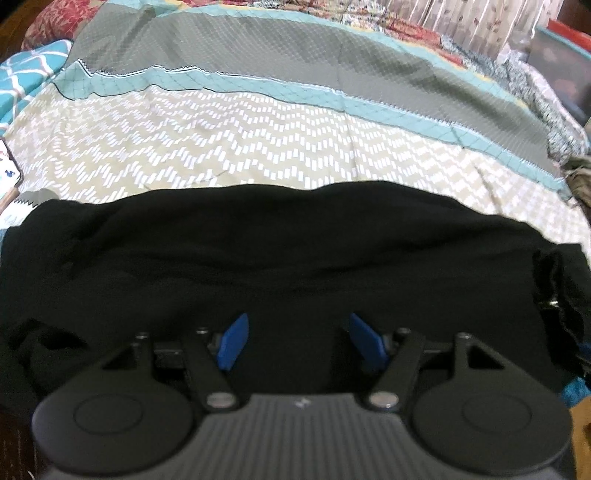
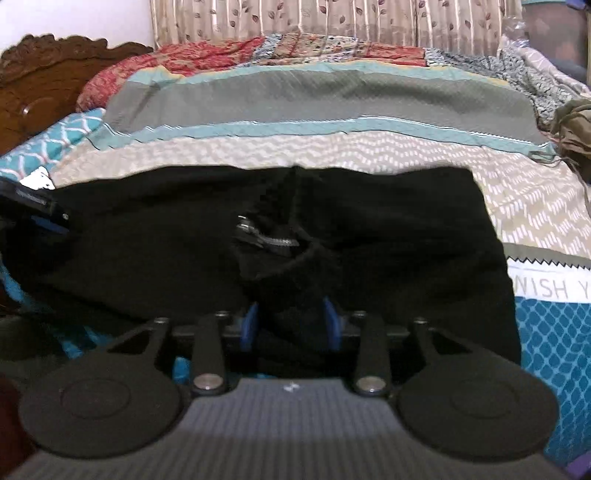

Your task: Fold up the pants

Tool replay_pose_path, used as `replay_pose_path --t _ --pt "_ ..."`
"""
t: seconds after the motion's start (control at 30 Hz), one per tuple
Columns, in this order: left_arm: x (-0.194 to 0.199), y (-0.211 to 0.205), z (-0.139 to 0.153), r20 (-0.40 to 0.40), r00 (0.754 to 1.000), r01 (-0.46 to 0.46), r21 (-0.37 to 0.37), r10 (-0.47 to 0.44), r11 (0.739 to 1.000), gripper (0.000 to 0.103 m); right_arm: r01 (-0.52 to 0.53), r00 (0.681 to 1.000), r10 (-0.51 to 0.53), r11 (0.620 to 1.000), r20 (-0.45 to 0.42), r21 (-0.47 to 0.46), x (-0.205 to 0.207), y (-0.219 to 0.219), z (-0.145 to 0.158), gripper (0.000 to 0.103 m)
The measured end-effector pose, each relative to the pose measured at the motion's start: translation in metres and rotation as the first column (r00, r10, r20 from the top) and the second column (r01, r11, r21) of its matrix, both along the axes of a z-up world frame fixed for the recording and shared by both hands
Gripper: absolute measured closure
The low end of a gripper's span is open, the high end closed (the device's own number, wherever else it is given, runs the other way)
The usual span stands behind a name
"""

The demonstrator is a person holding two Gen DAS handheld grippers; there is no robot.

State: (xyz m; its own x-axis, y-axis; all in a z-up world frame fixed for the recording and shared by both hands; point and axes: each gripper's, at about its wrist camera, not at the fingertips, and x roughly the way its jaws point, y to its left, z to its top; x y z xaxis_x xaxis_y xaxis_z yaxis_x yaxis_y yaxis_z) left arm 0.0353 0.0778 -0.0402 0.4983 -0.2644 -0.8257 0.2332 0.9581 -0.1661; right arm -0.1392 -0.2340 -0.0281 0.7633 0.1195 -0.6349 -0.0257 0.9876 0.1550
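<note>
Left gripper [image 1: 295, 341] spread wide over the black pants [image 1: 258, 266]; right gripper [image 2: 291, 325] fingers straddle a fold, grip uncertain; clamp near edges squarely before lifting both ends level

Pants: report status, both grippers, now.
Left gripper open, low over the black pants, gripping nothing. Right gripper has a bunch of fabric between its fingers; closure unclear. Pants lie across the bedspread, zipper exposed. Nothing in the way.

A patterned bedspread [image 2: 332, 155] covers the bed — carved wooden headboard [image 2: 48, 85], leaf-print curtain [image 2: 332, 18] behind.
</note>
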Motion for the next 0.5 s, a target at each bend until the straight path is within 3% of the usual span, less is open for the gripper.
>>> replay_pose_path --t 0.13,0.3,0.43,0.5 --pt "-0.010 0.021 0.009 0.017 1.000 -0.011 -0.051 0.012 0.999 0.038 -0.019 0.999 0.017 0.999 0.050 0.032 -0.013 -0.014 0.021 0.062" --pt "-0.022 0.043 0.020 0.041 0.999 -0.026 -0.104 0.031 0.994 0.037 0.048 0.991 -0.069 0.985 0.118 0.168 0.002 -0.032 0.036 0.062" --pt "-0.038 0.061 0.029 0.075 0.996 -0.038 -0.125 0.048 0.991 0.037 0.084 0.993 -0.102 0.965 0.061 0.248 0.041 -0.029 0.014 0.066" --pt "-0.049 0.078 0.035 0.094 0.993 -0.059 -0.142 0.073 0.988 0.036 0.123 0.992 -0.113 0.959 -0.051 0.257 0.064 -0.022 -0.013 0.069"
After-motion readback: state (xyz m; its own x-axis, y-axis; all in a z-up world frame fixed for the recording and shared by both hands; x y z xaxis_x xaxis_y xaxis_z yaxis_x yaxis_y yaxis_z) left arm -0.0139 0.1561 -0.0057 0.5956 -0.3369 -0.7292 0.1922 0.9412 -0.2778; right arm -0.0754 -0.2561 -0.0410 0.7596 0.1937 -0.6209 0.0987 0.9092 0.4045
